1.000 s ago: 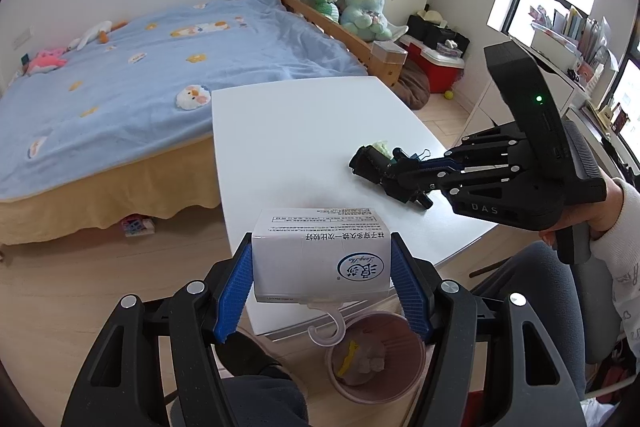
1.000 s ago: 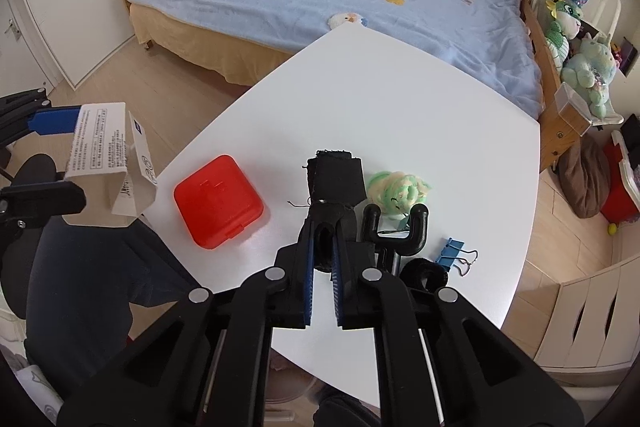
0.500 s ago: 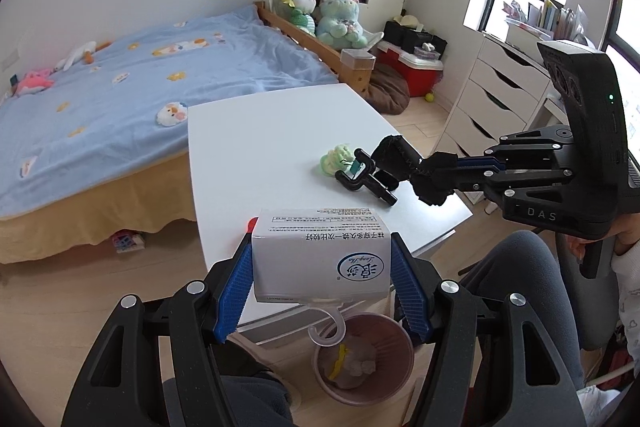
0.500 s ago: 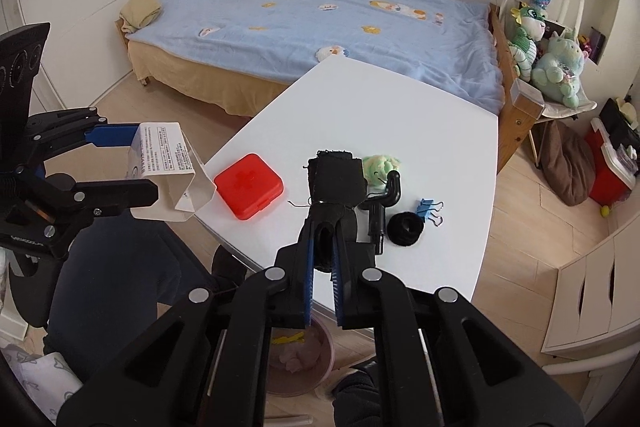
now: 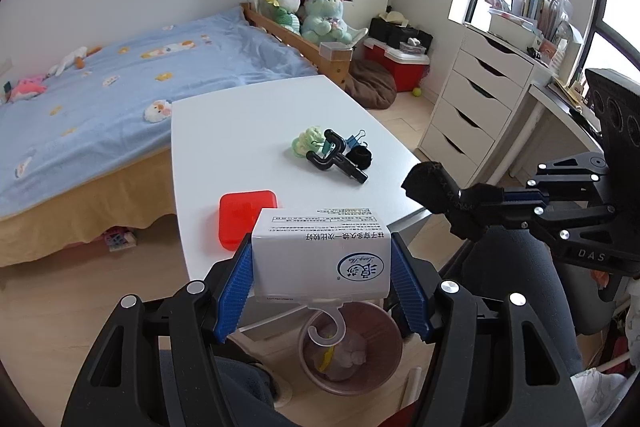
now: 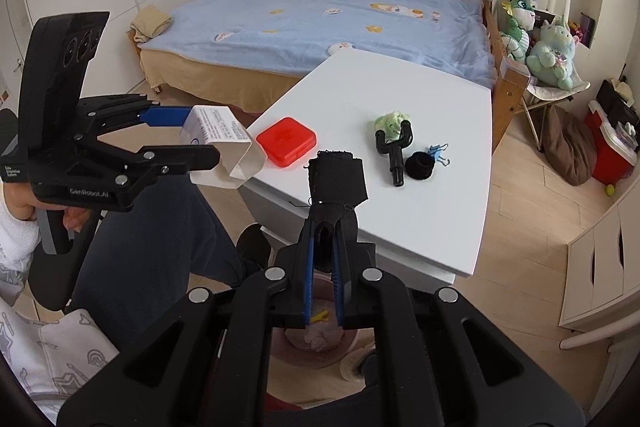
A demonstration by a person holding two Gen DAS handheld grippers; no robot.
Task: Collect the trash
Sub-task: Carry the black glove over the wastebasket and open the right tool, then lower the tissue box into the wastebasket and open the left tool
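My left gripper (image 5: 322, 289) is shut on a white cardboard sleeve (image 5: 322, 259) with a clear plastic hook, held above a pink waste bin (image 5: 352, 351) on the floor. The sleeve also shows in the right wrist view (image 6: 224, 147). My right gripper (image 6: 325, 247) is shut on a black cloth scrap (image 6: 338, 179), also over the bin (image 6: 316, 341), off the front edge of the white table (image 6: 420, 99). The scrap also shows in the left wrist view (image 5: 434, 183).
On the table lie a red flat case (image 5: 244, 217), a green fluffy ball (image 5: 306, 141), a black Y-shaped holder (image 5: 336, 163), a black ring (image 5: 358, 157) and a blue binder clip (image 5: 354, 139). A bed (image 5: 100, 95) stands behind. A drawer unit (image 5: 472, 107) is right.
Both grippers have drawn back from the table toward the bin, carrying the sleeve and the black scrap. The scrap has left the tabletop.
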